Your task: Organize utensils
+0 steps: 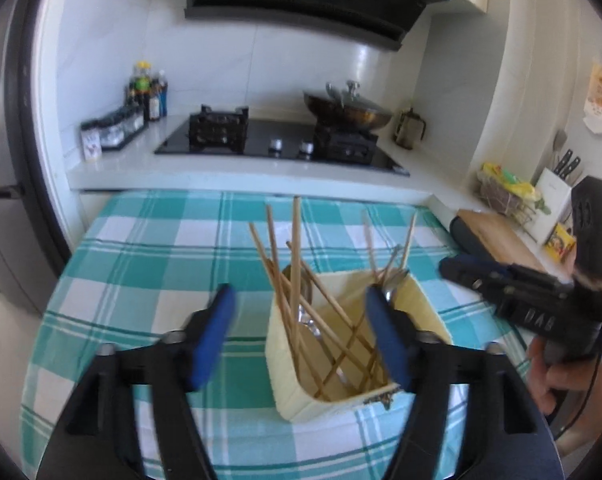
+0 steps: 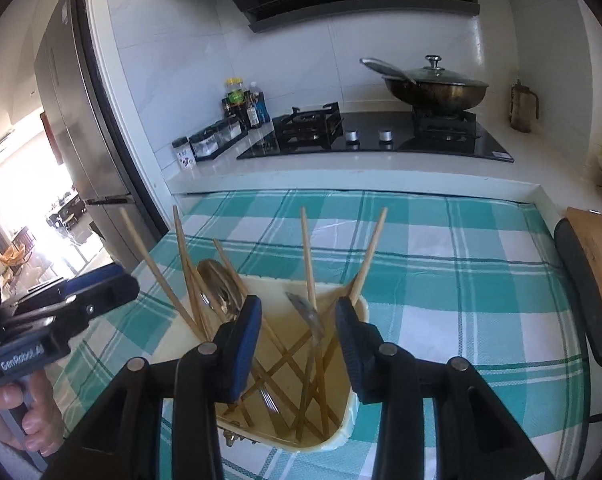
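From the left wrist, the left gripper has its blue-padded fingers spread wide and gripping nothing, poised above the cream utensil box on the checked tablecloth, where wooden chopsticks lean crossed; the right gripper shows at the right edge, jaw state unclear. From the right wrist, the right gripper likewise stands apart and empty over the box, a spoon among the chopsticks, the hand-held left gripper at far left
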Demonstrator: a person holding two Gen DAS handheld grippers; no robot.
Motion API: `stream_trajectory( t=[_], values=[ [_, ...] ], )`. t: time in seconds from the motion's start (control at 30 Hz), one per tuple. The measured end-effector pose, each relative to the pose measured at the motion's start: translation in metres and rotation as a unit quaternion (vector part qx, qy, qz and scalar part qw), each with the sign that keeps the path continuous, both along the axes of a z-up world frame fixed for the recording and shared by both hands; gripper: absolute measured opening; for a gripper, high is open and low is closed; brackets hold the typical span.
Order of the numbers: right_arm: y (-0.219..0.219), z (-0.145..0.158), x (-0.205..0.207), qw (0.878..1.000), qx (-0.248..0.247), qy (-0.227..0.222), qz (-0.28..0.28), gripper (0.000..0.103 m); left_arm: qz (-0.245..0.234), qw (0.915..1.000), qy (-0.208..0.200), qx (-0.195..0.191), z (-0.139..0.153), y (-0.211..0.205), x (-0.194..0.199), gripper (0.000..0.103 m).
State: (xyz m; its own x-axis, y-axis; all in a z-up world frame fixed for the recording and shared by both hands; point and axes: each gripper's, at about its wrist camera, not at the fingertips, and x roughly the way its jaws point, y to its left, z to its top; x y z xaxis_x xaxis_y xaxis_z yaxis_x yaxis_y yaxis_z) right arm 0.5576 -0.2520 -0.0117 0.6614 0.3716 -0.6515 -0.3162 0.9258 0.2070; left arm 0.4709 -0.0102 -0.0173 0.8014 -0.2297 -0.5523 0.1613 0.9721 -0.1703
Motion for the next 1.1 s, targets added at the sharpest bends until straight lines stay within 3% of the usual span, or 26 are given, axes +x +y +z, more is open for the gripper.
stream_trajectory(
  t=[0.03, 0.1, 0.17, 0.27, 0.37, 0.53, 0.7, 0.93, 1.1],
  values=[
    [-0.005, 0.011, -0.006, 1.0, 0.003, -0.011, -0.005, 0.04, 0.002, 1.0, -0.009, 0.002, 0.007, 0.003, -0.009, 0.086],
    [-0.012, 0.039, -0.025, 0.999, -0.002, -0.04, -0.011, 0.059, 0.019, 0.999, -0.036, 0.018, 0.024, 0.007, -0.038, 0.1],
    [-0.019, 0.067, -0.055, 0.997, -0.013, -0.076, -0.016, 0.067, 0.046, 0.9958, -0.069, 0.039, 0.038, 0.01, -0.073, 0.102],
    [-0.028, 0.095, -0.108, 0.993, -0.029, -0.109, -0.025, 0.083, 0.052, 0.994, -0.087, 0.041, 0.042, 0.012, -0.121, 0.102],
    [-0.033, 0.1, -0.161, 0.992, -0.038, -0.113, -0.036, 0.091, 0.035, 0.9972, -0.056, 0.034, 0.031, 0.006, -0.163, 0.103],
    [-0.033, 0.067, -0.244, 0.991, -0.046, -0.097, -0.083, 0.103, 0.047, 0.997, -0.018, 0.059, 0.007, -0.01, -0.215, 0.103],
    [-0.027, 0.054, -0.289, 0.991, -0.05, -0.075, -0.098, 0.103, 0.071, 0.9936, -0.022, 0.085, 0.016, -0.018, -0.249, 0.103],
    [-0.015, 0.079, -0.315, 0.986, -0.077, -0.114, -0.093, 0.103, 0.14, 0.9838, -0.05, 0.101, 0.037, -0.008, -0.27, 0.103],
    [-0.009, 0.087, -0.325, 0.985, -0.08, -0.126, -0.082, 0.103, 0.139, 0.9843, -0.035, 0.102, 0.035, -0.007, -0.271, 0.103]
  ],
)
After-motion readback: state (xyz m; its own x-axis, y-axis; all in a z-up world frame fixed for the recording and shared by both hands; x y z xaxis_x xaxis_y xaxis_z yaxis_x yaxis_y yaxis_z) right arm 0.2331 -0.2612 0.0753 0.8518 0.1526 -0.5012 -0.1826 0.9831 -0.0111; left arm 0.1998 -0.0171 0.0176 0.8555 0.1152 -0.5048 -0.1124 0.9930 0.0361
